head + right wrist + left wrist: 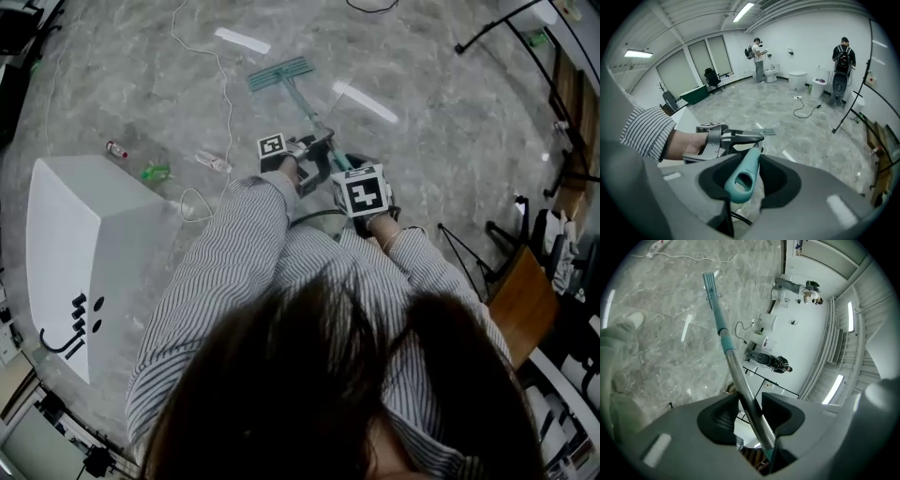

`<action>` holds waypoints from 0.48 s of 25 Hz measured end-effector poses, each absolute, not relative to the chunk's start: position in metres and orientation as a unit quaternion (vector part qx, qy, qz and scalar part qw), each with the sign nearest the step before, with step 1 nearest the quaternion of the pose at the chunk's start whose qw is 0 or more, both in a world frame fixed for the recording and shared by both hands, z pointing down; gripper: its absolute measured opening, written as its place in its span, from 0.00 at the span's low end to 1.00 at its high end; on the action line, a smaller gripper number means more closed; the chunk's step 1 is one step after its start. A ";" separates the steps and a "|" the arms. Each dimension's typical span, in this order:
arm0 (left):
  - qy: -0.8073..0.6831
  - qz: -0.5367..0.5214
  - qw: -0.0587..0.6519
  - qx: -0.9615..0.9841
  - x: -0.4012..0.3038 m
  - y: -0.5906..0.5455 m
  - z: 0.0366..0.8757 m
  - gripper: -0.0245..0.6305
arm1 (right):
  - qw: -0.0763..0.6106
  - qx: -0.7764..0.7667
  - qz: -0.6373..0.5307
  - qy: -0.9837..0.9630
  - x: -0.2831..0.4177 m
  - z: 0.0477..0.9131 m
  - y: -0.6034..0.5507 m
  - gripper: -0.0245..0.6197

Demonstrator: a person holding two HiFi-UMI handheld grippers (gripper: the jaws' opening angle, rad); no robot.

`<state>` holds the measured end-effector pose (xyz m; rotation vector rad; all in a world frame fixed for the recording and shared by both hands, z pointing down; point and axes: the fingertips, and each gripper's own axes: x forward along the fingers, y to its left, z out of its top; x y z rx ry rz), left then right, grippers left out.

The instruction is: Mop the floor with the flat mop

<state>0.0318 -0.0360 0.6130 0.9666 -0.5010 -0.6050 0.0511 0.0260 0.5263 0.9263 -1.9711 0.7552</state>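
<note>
The grey stone floor (441,141) fills most of what lies below you, with bright strips of ceiling light reflected on it. To your left stands a large white box-shaped unit (75,234), well apart from the mop.

The flat mop (300,101) stretches away from you. Its teal head (279,72) lies flat on the floor ahead and its shaft slopes back up to your two grippers. Seen from the left gripper, the shaft (740,380) is bare metal near you and turns teal further down, toward the head (710,282).

Your left gripper (750,413) is the forward one (its marker cube shows just left of the shaft from above). Its jaws are clamped on the metal part of the shaft, which runs straight up between them. Your right gripper (747,176) sits just behind it, and its jaws are closed round the teal handle end (740,180), whose hanging hole faces the camera. Your striped sleeve (644,131) and the left gripper show just beyond it.

A thin white cable (225,94) trails across the floor left of the mop head. Near the white unit lie a clear bottle (214,162), a small green thing (156,172) and a red-capped bottle (116,148).
</note>
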 end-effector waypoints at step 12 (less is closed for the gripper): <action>-0.275 -0.344 0.780 0.444 -0.105 -0.272 0.618 0.28 | 0.398 0.364 0.291 -0.790 -0.081 0.530 -0.210 0.23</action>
